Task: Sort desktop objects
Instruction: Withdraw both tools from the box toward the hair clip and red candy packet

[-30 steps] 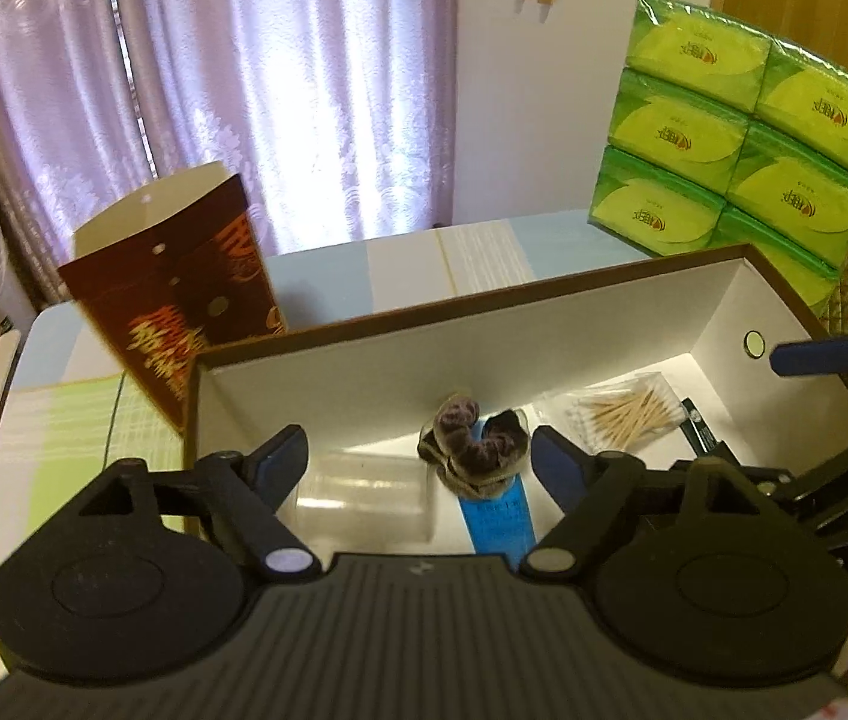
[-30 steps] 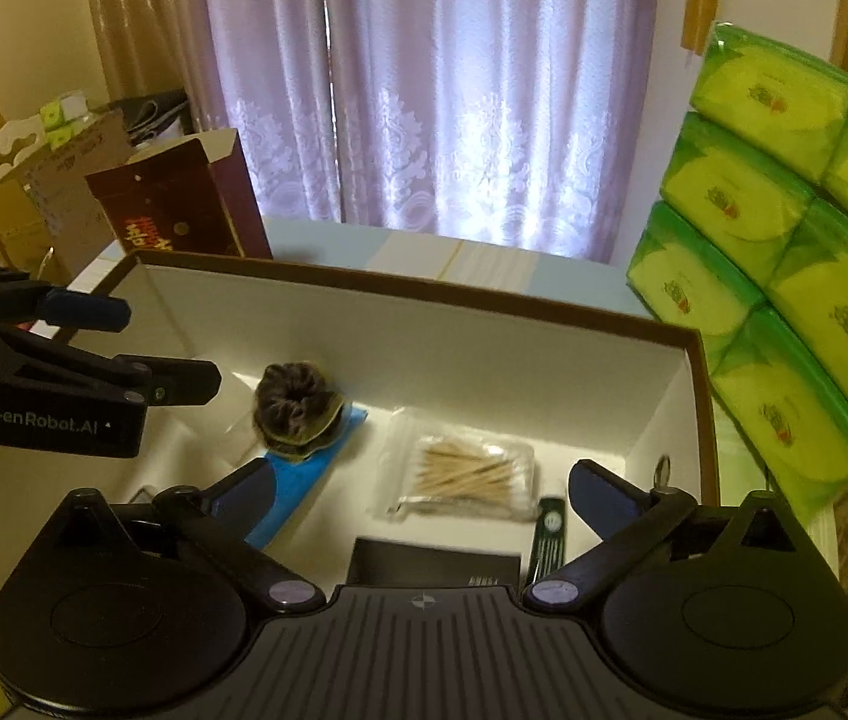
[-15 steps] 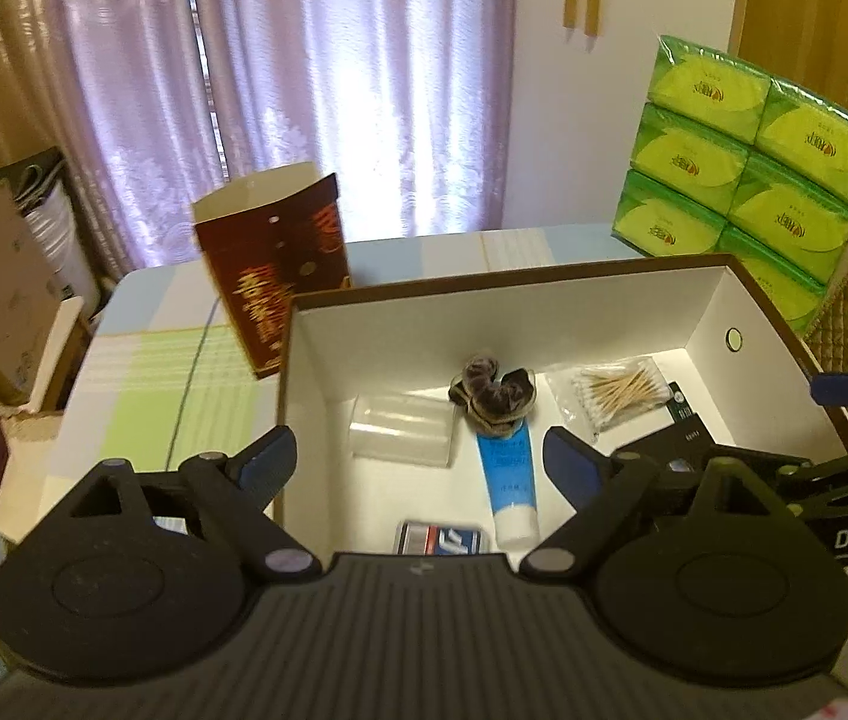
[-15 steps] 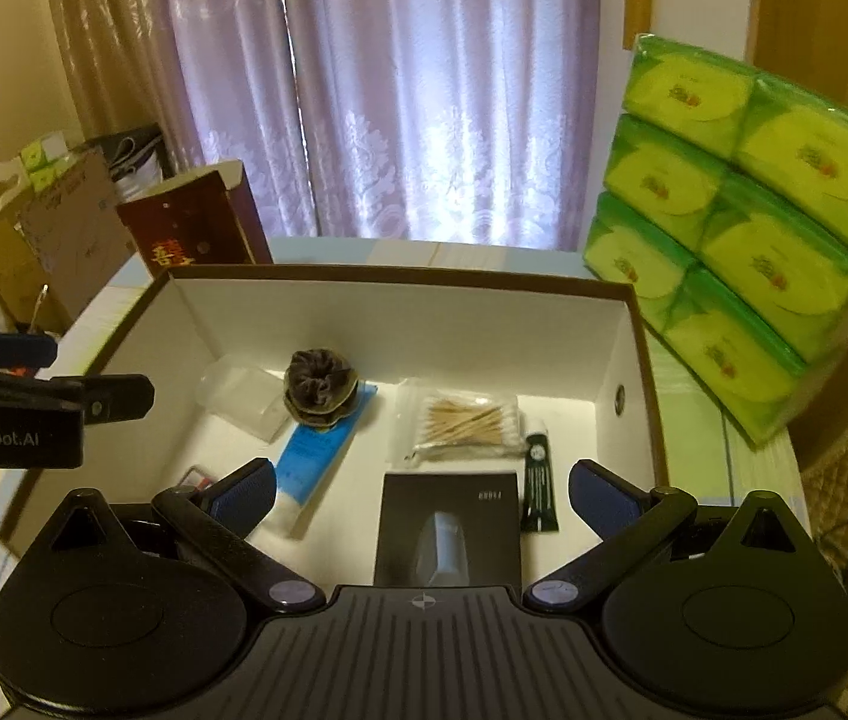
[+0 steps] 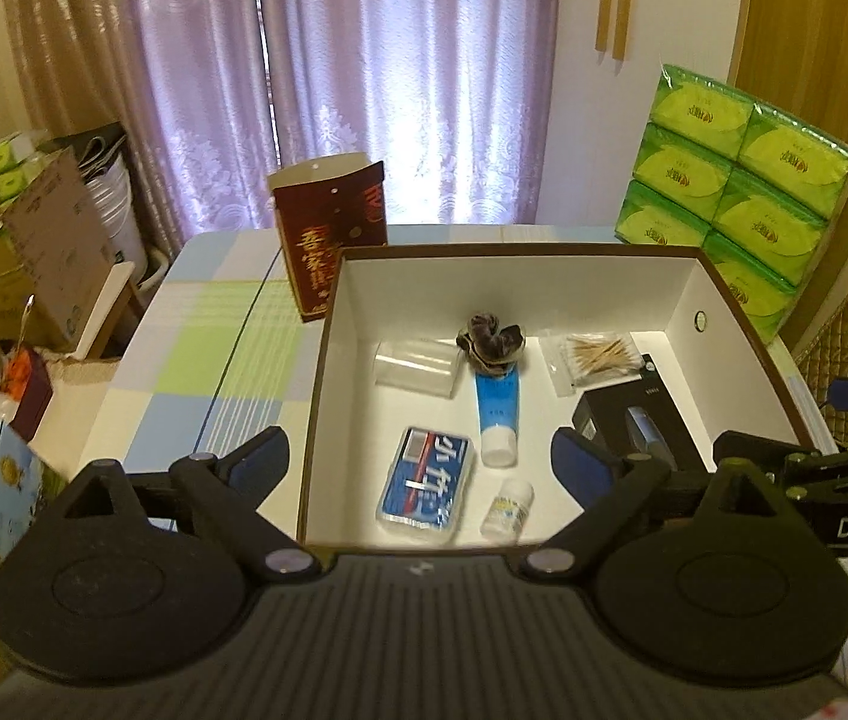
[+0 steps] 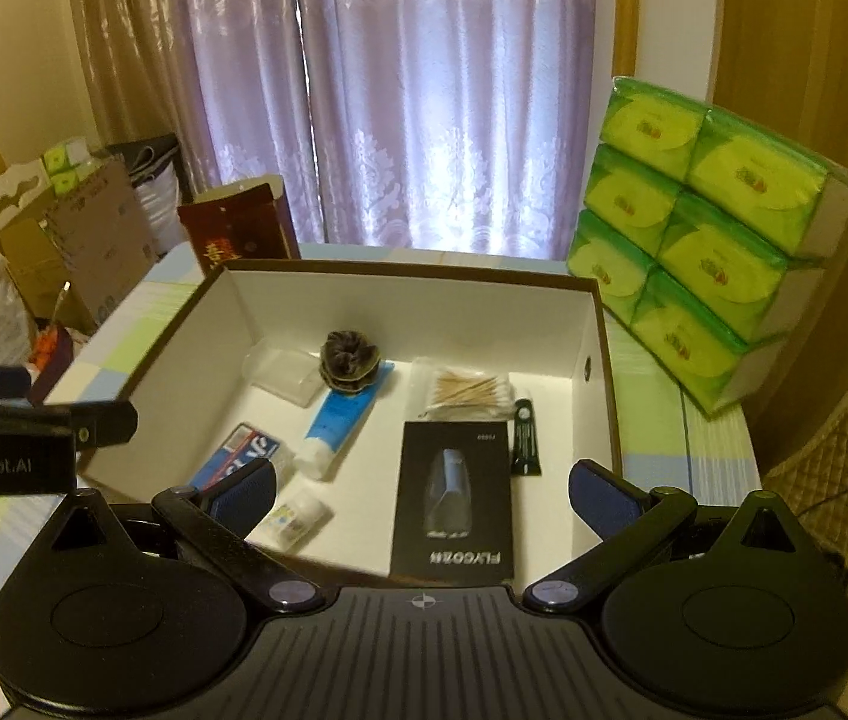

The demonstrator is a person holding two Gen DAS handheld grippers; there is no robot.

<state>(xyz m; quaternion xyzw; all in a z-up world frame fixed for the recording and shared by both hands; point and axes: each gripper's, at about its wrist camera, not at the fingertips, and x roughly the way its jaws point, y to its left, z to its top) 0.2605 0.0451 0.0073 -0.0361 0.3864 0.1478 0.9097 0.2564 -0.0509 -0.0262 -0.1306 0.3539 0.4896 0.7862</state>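
A white-lined cardboard box (image 5: pixel 520 282) (image 6: pixel 412 300) stands on the table and holds the sorted items. Inside lie a dark scrunchie (image 5: pixel 493 343) (image 6: pixel 348 357), a blue tube (image 5: pixel 499 414) (image 6: pixel 337 423), a clear plastic case (image 5: pixel 418 360), a bag of cotton swabs (image 5: pixel 595 354) (image 6: pixel 466 390), a black shaver box (image 6: pixel 454 498), a blue card pack (image 5: pixel 427 483), a small white bottle (image 5: pixel 508 507) (image 6: pixel 295 519) and a small dark tube (image 6: pixel 525 435). My left gripper (image 5: pixel 419 463) hovers open above the box's near edge, empty. My right gripper (image 6: pixel 422 487) is open and empty above the near right side.
A dark red carton (image 5: pixel 331 243) stands left of the box on the checked tablecloth (image 5: pixel 214 354). Stacked green tissue packs (image 5: pixel 736 180) (image 6: pixel 706 240) rise at the right. Cardboard boxes and bags (image 5: pixel 34 252) crowd the floor at the left. Curtains hang behind.
Both grippers have pulled back and up from the box, so its whole inside now shows. Both stayed open and empty. The items in the box have not moved.
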